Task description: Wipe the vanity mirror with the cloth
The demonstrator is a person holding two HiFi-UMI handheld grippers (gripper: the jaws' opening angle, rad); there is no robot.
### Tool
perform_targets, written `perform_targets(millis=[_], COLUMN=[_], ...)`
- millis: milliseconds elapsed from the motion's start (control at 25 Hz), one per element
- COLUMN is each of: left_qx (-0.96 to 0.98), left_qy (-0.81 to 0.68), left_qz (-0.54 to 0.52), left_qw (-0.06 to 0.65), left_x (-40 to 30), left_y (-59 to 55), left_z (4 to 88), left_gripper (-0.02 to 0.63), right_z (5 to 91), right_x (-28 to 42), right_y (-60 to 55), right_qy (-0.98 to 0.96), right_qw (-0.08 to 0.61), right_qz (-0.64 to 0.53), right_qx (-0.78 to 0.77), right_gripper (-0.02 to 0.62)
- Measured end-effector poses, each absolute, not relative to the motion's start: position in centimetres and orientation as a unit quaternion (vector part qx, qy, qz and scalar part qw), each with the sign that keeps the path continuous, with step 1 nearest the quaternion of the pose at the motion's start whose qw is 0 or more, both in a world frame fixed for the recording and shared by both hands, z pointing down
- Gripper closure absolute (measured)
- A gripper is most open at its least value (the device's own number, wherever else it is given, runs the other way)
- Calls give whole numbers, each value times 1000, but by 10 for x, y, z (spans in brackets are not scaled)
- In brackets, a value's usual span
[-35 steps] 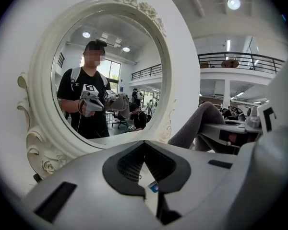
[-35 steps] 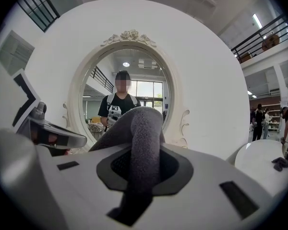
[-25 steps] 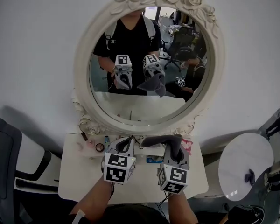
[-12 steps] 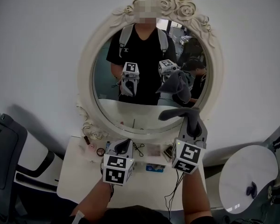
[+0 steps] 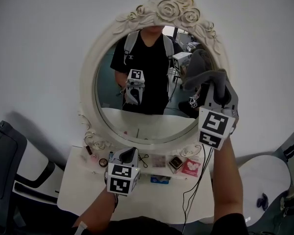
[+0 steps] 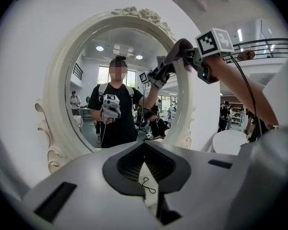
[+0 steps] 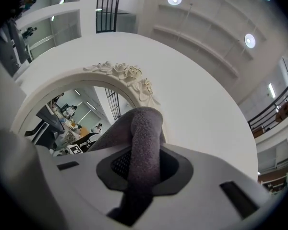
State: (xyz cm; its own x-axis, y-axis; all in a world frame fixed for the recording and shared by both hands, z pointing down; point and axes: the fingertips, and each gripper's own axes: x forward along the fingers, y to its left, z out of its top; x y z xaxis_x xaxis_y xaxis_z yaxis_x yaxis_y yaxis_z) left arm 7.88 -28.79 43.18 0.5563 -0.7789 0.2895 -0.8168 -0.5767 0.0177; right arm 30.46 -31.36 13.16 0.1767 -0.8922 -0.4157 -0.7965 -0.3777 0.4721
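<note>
The cloth (image 5: 202, 68) was grey and nubbly, bunched in a thick fold. It was clamped in the right gripper (image 5: 211, 84), which was raised to the upper right of the mirror (image 5: 88, 77), just under the carved roses. In the right gripper view the jaws were closed on the cloth (image 7: 144, 143), which filled the gap between them and arched forward over the tips. The cream frame (image 7: 120, 71) curved just behind it.

The left gripper view alone showed the contact from the side. There the cloth (image 6: 180, 49) met its own reflection at the glass, close to the inner right edge of the frame (image 6: 57, 95). The left gripper (image 5: 129, 153) was held low over the table (image 5: 83, 195), well apart from the mirror. Its jaws (image 6: 146, 169) were drawn to a narrow slit with nothing in it.

Only the head view showed the table, with small things lined up under the mirror's lower rim, among them a red packet (image 5: 190, 166). The rest of the glass lay open to the left of the cloth and below it. A chair (image 5: 5, 160) stood at the left and a round table (image 5: 257, 177) at the right, both clear of the arms.
</note>
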Motion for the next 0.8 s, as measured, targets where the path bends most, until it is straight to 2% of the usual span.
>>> perform_targets(millis=[520,800], left_qx=[875,869], left_qy=[-462,-471], left_qz=[127,128], left_qw=[73,80], left_x=[66,54], left_y=[-289,-291], left_z=[431,436], left_gripper=[603,603], right_z=[102,120], right_x=[276,279], right_y=[-344,-355], right_qy=[-457,-459], right_qw=[168,189], right_qz=[-465,-456], right_qx=[739,738], right_gripper=[529,531])
